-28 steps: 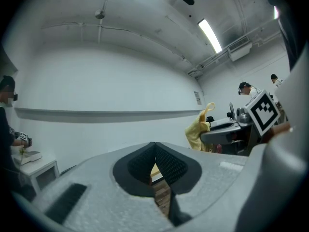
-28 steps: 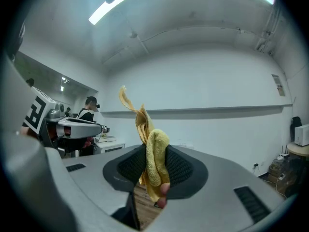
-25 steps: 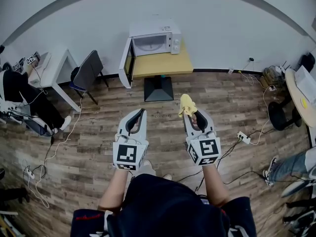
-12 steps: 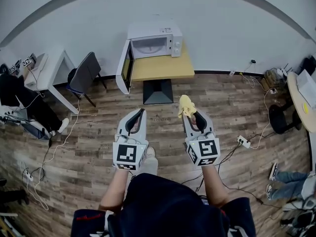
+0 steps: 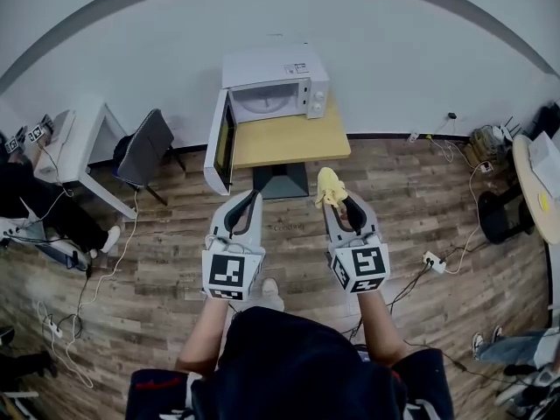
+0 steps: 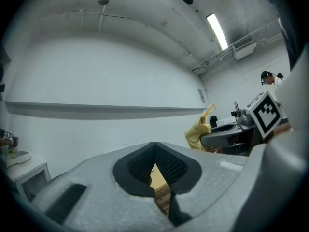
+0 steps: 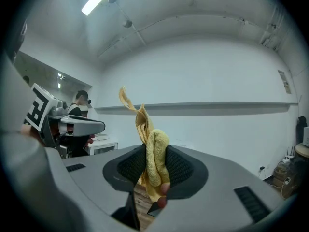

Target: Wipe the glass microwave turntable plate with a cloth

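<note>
A white microwave [image 5: 273, 79] stands on a small yellow-topped table [image 5: 289, 138] by the far wall, its door [image 5: 217, 143] swung open to the left. Its cavity looks pale; I cannot make out the glass plate inside. Both grippers are held level in front of me, short of the table. My left gripper [image 5: 249, 201] is shut with nothing in it [image 6: 154, 164]. My right gripper [image 5: 339, 203] is shut on a yellow cloth [image 5: 329, 187], which sticks up between the pads [image 7: 152, 162] and also shows in the left gripper view as the cloth [image 6: 197, 132].
A grey chair [image 5: 144, 140] and a white desk [image 5: 80, 135] stand left of the table. A seated person [image 5: 26, 204] is at the far left. Cables and a power strip [image 5: 432, 261] lie on the wood floor at right, near a round table [image 5: 535, 180].
The microwave and its table have grown larger and come closer in the head view. Both grippers keep the same pose, the right one still holding the cloth.
</note>
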Available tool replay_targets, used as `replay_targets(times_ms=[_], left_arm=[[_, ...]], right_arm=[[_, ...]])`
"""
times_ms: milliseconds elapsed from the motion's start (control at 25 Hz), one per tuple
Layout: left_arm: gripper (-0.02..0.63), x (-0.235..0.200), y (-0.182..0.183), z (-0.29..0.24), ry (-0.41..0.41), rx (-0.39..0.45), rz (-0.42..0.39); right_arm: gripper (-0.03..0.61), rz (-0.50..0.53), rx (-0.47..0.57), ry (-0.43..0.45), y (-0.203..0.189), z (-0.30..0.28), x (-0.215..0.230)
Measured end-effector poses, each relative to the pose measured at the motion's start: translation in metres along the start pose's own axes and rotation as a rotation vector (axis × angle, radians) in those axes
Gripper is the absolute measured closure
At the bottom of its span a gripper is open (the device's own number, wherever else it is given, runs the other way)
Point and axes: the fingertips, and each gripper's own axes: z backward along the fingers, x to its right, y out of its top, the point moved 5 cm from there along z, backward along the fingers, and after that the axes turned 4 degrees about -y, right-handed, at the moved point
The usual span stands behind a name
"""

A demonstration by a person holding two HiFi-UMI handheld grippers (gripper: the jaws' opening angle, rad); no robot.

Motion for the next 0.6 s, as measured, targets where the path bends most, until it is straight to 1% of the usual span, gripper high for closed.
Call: replay_targets(times_ms=[200, 320, 600], left_arm=[[0.598, -0.042, -0.001, -0.033, -0.012, -0.013, -0.021], [0.598, -0.067, -0.005, -0.05, -0.011, -0.018, -0.016], [0.598, -0.111, -0.014, -0.079, -0.028, -0.015, -0.02]], right_arm=[[0.456, 0.007, 0.009, 0.002, 0.011, -0.057, -0.004], [0.456, 0.006, 0.015, 0.001, 0.014, -0.088, -0.006], [0.456, 0.016, 0.015, -0.012, 0.015, -0.143, -0.012]])
